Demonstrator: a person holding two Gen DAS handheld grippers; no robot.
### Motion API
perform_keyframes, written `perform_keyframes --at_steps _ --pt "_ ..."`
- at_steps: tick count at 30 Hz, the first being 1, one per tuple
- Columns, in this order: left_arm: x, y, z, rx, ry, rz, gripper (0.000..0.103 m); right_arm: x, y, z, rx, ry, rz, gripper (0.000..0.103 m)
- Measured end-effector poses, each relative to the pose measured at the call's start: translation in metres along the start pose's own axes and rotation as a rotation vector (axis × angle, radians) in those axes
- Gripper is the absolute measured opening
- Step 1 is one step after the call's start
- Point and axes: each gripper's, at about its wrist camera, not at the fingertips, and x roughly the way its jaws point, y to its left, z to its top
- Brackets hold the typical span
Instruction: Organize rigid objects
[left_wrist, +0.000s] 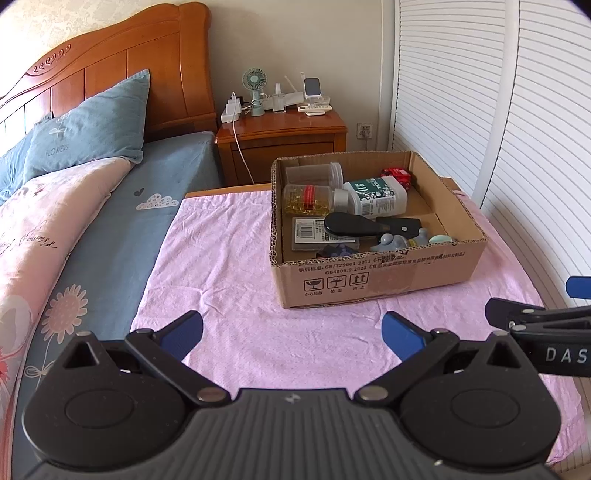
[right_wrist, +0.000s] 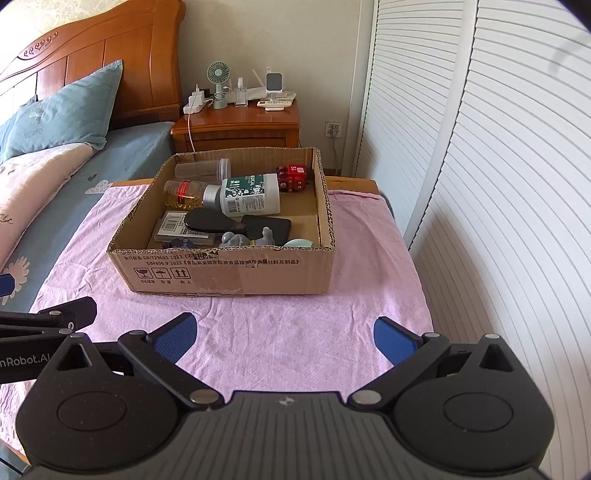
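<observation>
Bedroom: bed (left_wrist: 110, 206) with wooden headboard at left, louvred doors (right_wrist: 498, 184) at right, nightstand (right_wrist: 236, 129) far. Pink-clothed tabletop (right_wrist: 258, 325) carries cardboard box (right_wrist: 229, 273) of bottles and small objects. Left gripper (left_wrist: 291, 332) and right gripper (right_wrist: 284, 334): jaws wide apart, empty, near edge.

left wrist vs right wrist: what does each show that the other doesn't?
Left wrist only: the pink floral quilt in wide view, and the right gripper entering at the right edge.
Right wrist only: the left gripper entering at the left edge.
Both: the open cardboard box holding the white green-labelled bottle and the red toy, on the pink cloth; own jaws open.
</observation>
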Motion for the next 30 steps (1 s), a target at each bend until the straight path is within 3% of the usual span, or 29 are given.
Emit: perform_keyframes --at_steps 30 --pt "-0.0013 -0.0009 -0.0017 0.005 0.004 0.021 0.102 -0.0006 -0.0003 0.0012 0.003 -0.003 -0.003 0.103"
